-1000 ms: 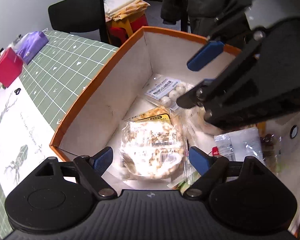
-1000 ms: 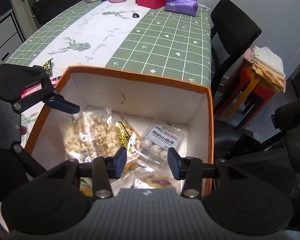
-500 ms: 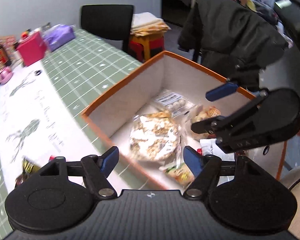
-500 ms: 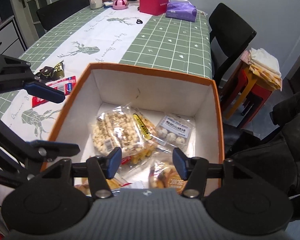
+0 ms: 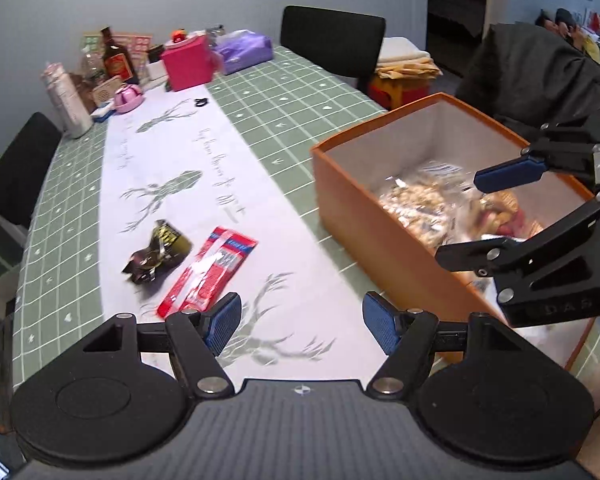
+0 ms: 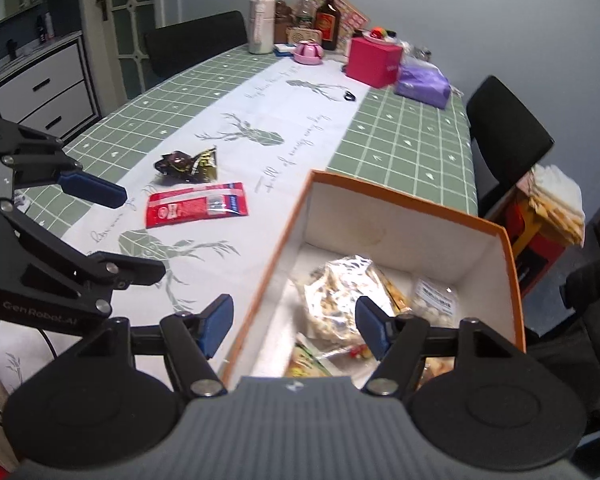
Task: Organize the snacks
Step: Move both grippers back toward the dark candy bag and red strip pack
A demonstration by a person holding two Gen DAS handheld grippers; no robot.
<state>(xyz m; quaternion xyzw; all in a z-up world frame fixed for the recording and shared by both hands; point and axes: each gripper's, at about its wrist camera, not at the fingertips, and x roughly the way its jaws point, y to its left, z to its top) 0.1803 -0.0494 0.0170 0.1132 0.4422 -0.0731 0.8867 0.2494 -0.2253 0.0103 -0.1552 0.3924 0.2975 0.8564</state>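
Note:
An orange box [image 5: 380, 216] [image 6: 400, 204] with a white inside stands on the table's right part and holds several snack bags, among them a clear bag of puffed snacks [image 5: 416, 204] [image 6: 340, 292]. A red snack packet [image 5: 210, 268] [image 6: 196, 204] and a dark crumpled wrapper [image 5: 158, 250] [image 6: 188, 166] lie on the white table runner left of the box. My left gripper [image 5: 302, 322] is open and empty above the runner, near the red packet. My right gripper [image 6: 292, 326] is open and empty over the box's near left wall.
The far end of the table holds a pink box [image 6: 374, 60], a purple tissue pack [image 6: 422, 84], bottles [image 6: 326, 20] and a pink bowl [image 6: 308, 52]. Black chairs [image 6: 504, 132] stand around the table. A stool with folded cloths [image 6: 552, 204] and a dark coat [image 5: 540, 76] are beyond the box.
Both grippers have pulled back out of the box and swung left. The left one now looks at the table runner with the red packet and dark wrapper. Both stay open.

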